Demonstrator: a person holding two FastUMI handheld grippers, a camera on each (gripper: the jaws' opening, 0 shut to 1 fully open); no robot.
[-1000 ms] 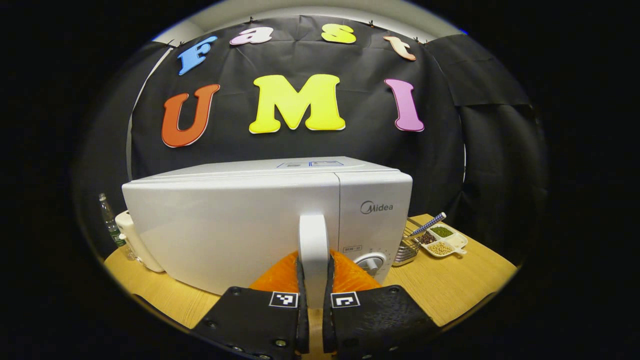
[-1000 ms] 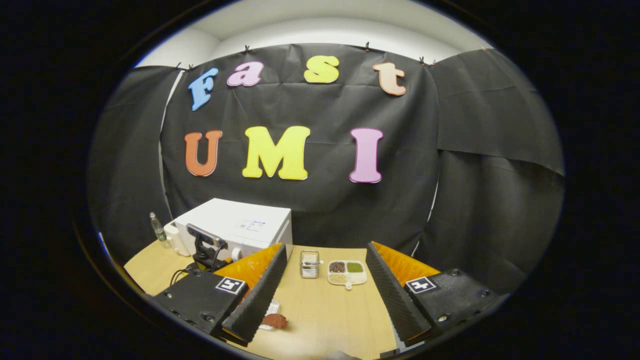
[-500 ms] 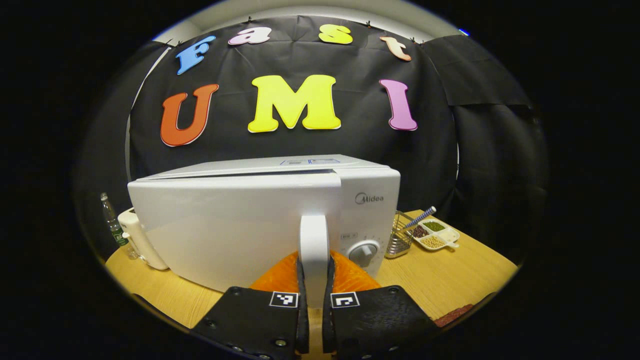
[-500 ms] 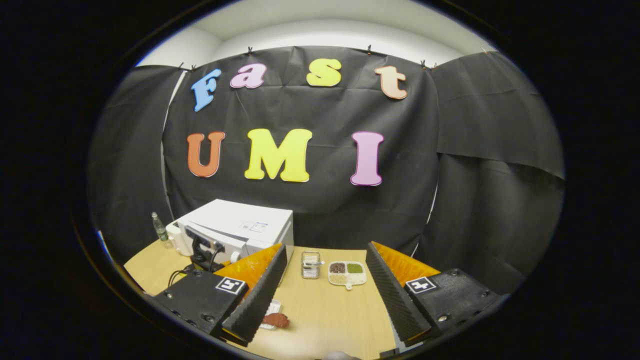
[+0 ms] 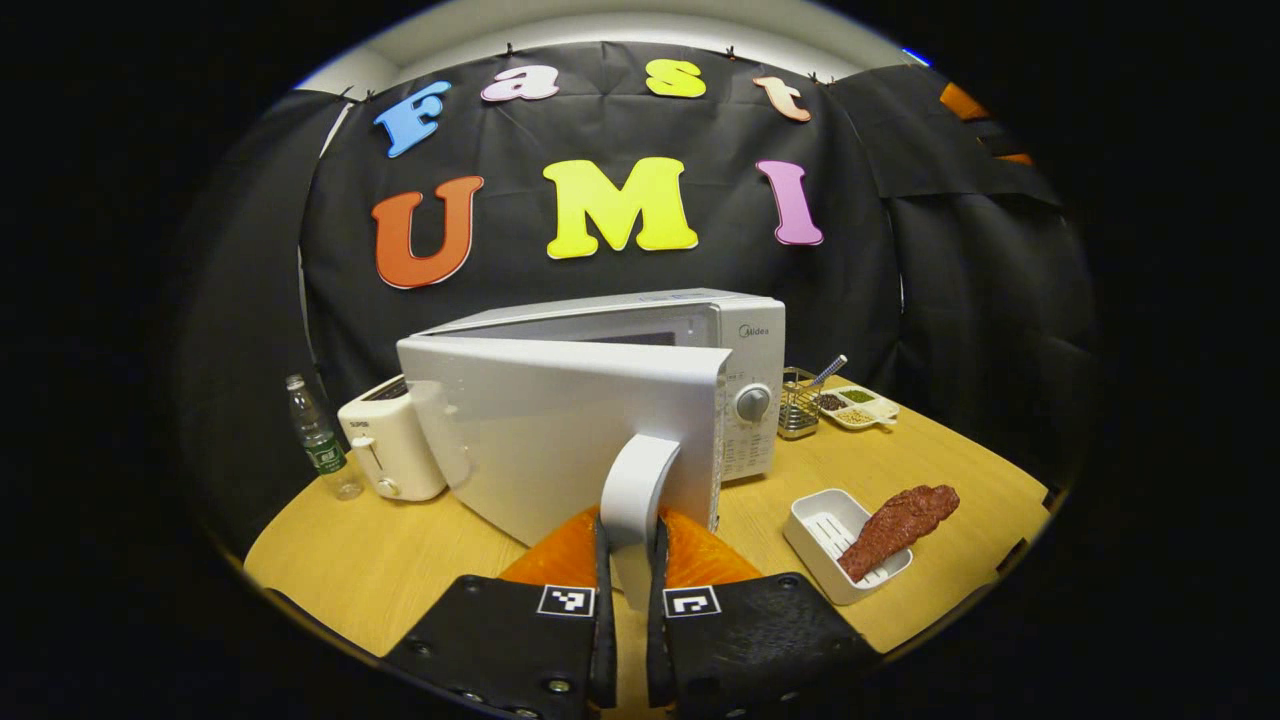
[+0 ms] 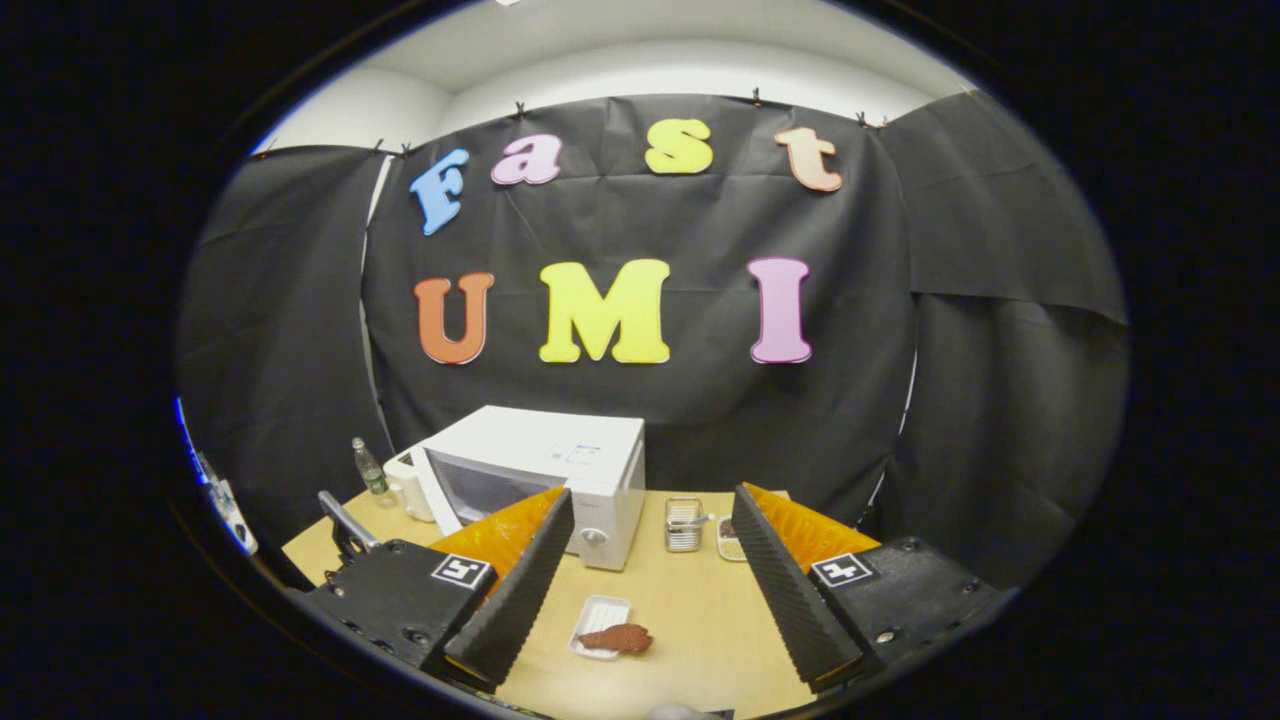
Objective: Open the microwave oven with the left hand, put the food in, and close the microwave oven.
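At the middle of the table [image 5: 400,570] stands the microwave oven [image 5: 740,350], and its door [image 5: 560,430] hangs partly open, swung out on the hinge side toward the toaster [image 5: 390,450]. The left gripper [image 5: 628,560] has both fingers clamped together on the door's white handle [image 5: 635,490], one either side of it. Through the gap above the door's top edge a strip of the dark cavity shows. So the opening step is in hand, and to my eye not quite finished: the door stands at an angle, not yet wide.

In front of the microwave, off toward its control-panel side, lies the food [image 5: 898,515], a dark reddish-brown piece resting across the rim of a small white tray [image 5: 825,525]. From the right gripper view the same food [image 6: 618,637] and tray [image 6: 595,612] sit on the table in front of the oven, ahead of the right gripper [image 6: 645,560], whose fingers are spread wide apart with nothing between them, well clear of the food.

Farther out, beside the microwave's panel side, there's a small wire basket [image 5: 798,405] and a divided dish of grains [image 5: 858,405]. Beyond the toaster on the hinge side stands a water bottle [image 5: 318,440].

What comes next, I'd judge: draw the handle farther round along the door's arc until the opening is clear, then let go. After that the right gripper must come down over the food, close on it and carry it into the cavity.
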